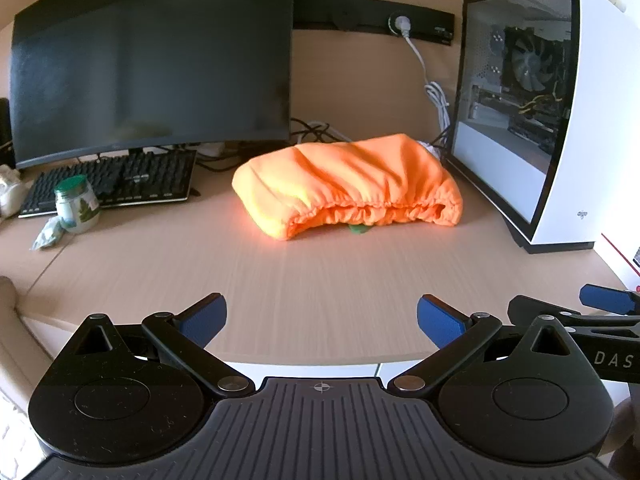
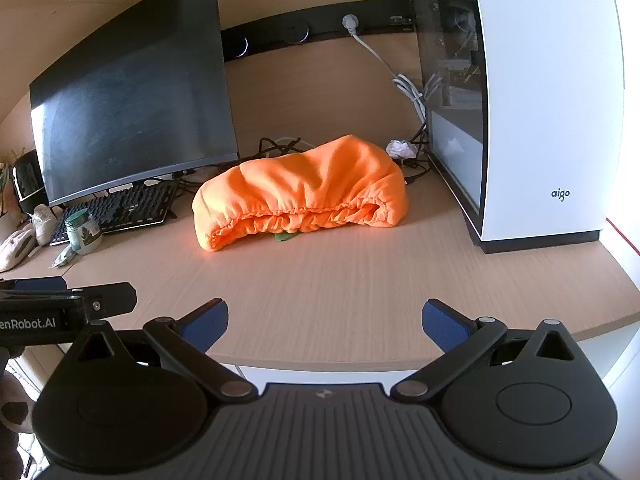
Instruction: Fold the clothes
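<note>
An orange garment (image 1: 348,184) (image 2: 300,192) with a gathered elastic hem lies bunched on the wooden desk (image 1: 320,280), its hem toward me. A small green bit (image 1: 359,229) peeks from under the hem. My left gripper (image 1: 320,320) hovers at the desk's near edge, well short of the garment, jaws wide open with nothing between the blue pads. My right gripper (image 2: 325,322) hangs likewise at the near edge, open and empty. The right gripper's blue fingertip (image 1: 608,300) shows at the right edge of the left wrist view; the left gripper's body (image 2: 68,304) shows at the left of the right wrist view.
A dark monitor (image 1: 152,64) and black keyboard (image 1: 116,184) stand at the back left, with a green-lidded jar (image 1: 76,204) in front. A white computer case (image 1: 552,112) (image 2: 532,100) stands at the right, close to the garment. Cables (image 1: 436,96) lie behind it.
</note>
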`<state>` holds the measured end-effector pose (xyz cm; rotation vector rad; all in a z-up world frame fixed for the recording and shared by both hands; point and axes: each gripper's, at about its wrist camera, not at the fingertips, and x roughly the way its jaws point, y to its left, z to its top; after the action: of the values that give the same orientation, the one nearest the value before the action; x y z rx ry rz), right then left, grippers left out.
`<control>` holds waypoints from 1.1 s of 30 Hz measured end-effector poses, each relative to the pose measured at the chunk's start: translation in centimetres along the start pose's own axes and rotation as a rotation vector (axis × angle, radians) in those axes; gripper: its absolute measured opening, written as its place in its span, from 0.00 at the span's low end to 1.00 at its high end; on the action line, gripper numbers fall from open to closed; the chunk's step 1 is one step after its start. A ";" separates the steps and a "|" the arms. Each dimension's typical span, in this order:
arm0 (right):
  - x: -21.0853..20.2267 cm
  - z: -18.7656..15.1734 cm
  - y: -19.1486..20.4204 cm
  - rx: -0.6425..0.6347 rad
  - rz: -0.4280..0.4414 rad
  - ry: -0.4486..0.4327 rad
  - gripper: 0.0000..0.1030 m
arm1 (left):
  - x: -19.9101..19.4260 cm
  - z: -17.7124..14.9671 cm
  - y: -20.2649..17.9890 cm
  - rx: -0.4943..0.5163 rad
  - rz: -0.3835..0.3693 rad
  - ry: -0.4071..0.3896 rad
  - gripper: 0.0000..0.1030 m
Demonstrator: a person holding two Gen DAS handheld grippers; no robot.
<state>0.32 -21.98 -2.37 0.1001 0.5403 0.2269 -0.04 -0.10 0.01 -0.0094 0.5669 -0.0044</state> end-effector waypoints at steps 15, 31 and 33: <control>0.1 0.1 -0.3 -0.011 -0.022 -0.024 1.00 | 0.2 0.2 0.5 -0.029 -0.032 0.026 1.00; 0.2 0.0 0.0 -0.013 -0.031 -0.036 1.00 | 1.0 0.3 0.8 -0.030 -0.044 0.079 1.00; 0.2 0.0 0.1 -0.021 -0.033 -0.034 1.00 | 1.1 0.3 0.8 -0.029 -0.046 0.081 1.00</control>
<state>0.42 -21.81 -2.44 0.0746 0.5048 0.1985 1.01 0.71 -0.32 -0.0506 0.6472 -0.0418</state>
